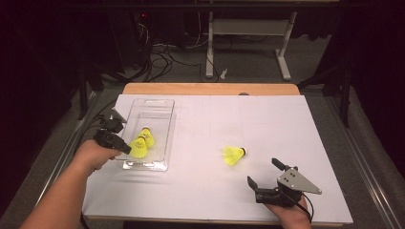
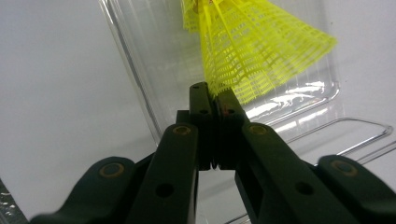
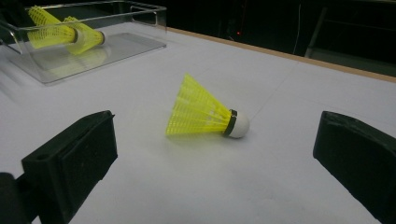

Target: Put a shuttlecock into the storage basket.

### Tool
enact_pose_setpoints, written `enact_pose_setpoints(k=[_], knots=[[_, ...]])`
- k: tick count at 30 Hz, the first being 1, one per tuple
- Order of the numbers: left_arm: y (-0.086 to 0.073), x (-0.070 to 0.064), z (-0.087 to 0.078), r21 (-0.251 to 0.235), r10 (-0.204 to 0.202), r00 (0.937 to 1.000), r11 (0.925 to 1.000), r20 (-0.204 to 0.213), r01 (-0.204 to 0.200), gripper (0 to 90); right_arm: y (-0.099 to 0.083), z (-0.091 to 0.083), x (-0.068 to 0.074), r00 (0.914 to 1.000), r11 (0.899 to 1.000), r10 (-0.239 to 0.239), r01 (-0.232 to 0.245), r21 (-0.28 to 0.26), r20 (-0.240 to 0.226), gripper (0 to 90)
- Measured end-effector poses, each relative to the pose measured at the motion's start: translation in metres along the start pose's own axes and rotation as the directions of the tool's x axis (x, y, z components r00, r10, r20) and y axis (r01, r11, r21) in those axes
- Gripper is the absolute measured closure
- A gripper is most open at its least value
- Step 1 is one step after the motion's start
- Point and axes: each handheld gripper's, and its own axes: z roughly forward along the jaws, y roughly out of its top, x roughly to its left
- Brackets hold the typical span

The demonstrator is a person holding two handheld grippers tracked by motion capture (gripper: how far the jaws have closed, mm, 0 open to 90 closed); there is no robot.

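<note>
On the white tabletop (image 1: 200,186), a yellow plastic-skirted shuttlecock (image 3: 205,114) with white cork tip lies on its side, cork pointing right, between the right hand-held gripper's (image 3: 215,158) wide-open jaws; the left hand-held gripper (image 2: 214,95) pinches another yellow shuttlecock's skirt (image 2: 252,46) over the clear plastic tray (image 1: 157,109).

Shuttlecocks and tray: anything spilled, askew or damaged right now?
Nothing looks damaged or spilled. One shuttlecock lies on its side on the white table, outside the clear tray, ahead of the open right hand-held gripper. The left hand-held gripper is shut on the skirt edge of a tray shuttlecock.

yellow shuttlecocks (image 1: 234,156), white cork tip, clear tray (image 1: 160,106), black fingers (image 3: 74,158)
</note>
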Motion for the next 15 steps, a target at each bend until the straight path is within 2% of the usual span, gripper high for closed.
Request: enact_pose_setpoints(k=[5, 15], knots=[[-0.0003, -0.0019, -0.0001, 0.009, 0.008, 0.9999, 0.9999, 0.010, -0.008, 79.7, -0.0001, 0.0000, 0.0002, 1.0000, 1.000, 0.000, 0.000, 0.000, 0.000, 0.2], [-0.0006, -0.0068, -0.0008, 0.040, 0.027, 0.9994, 0.9988, 0.020, -0.028, 69.5, 0.0003, 0.0002, 0.0008, 1.0000, 1.000, 0.000, 0.000, -0.002, -0.001, 0.1]])
